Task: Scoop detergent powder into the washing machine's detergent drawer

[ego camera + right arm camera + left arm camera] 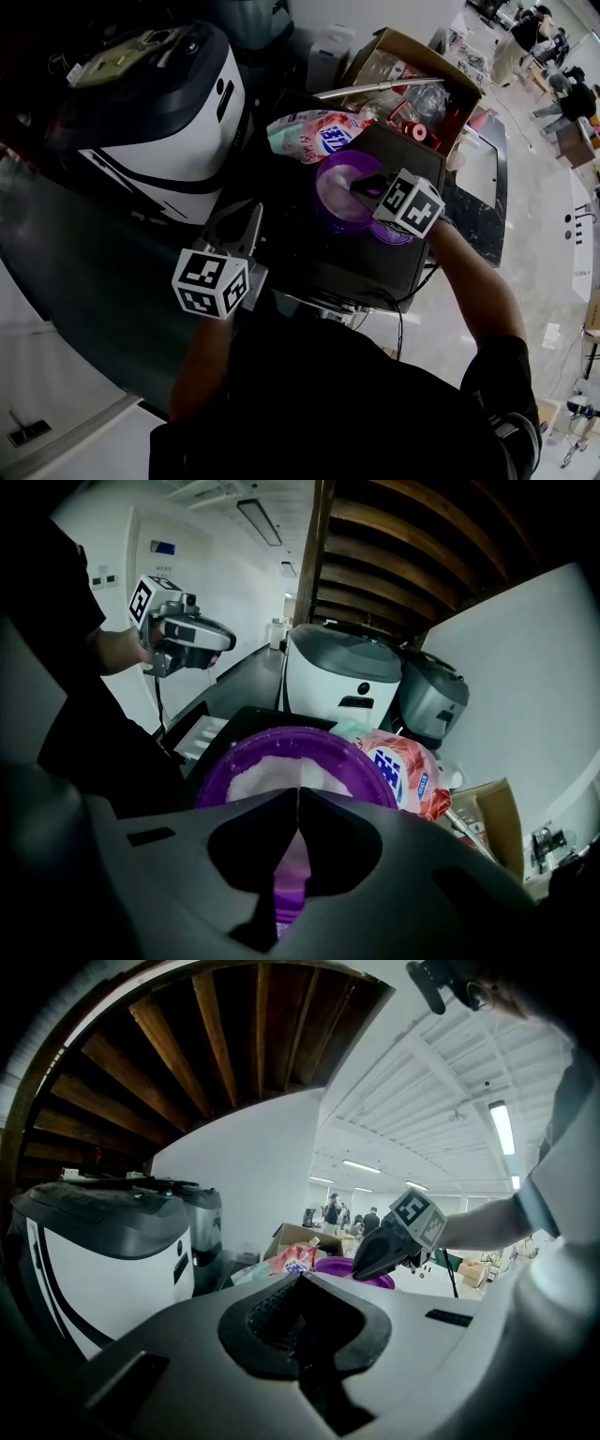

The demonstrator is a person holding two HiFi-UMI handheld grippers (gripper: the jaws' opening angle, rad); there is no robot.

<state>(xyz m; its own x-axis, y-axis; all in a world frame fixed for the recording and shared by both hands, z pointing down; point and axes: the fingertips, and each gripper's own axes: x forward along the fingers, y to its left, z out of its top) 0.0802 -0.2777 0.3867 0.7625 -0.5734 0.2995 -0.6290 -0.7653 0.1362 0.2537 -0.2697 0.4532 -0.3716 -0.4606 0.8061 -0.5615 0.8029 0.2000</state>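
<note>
A purple bowl (339, 195) of white powder sits on a black machine top (309, 262). My right gripper (367, 187) hangs over the bowl's right side, shut on a purple scoop (287, 878) whose handle runs back between the jaws. In the right gripper view the bowl (281, 766) lies just beyond the jaw tips. My left gripper (247, 228) is held left of the bowl, over the machine's left edge, jaws together with nothing between them. A pink and white detergent bag (314, 133) lies behind the bowl. The scoop's cup is hidden.
A white and black appliance (159, 112) stands at the left, close to my left gripper. An open cardboard box (412, 70) of clutter sits behind the bag. A pale open compartment (199, 735) shows at the black machine's edge. People stand far off (525, 37).
</note>
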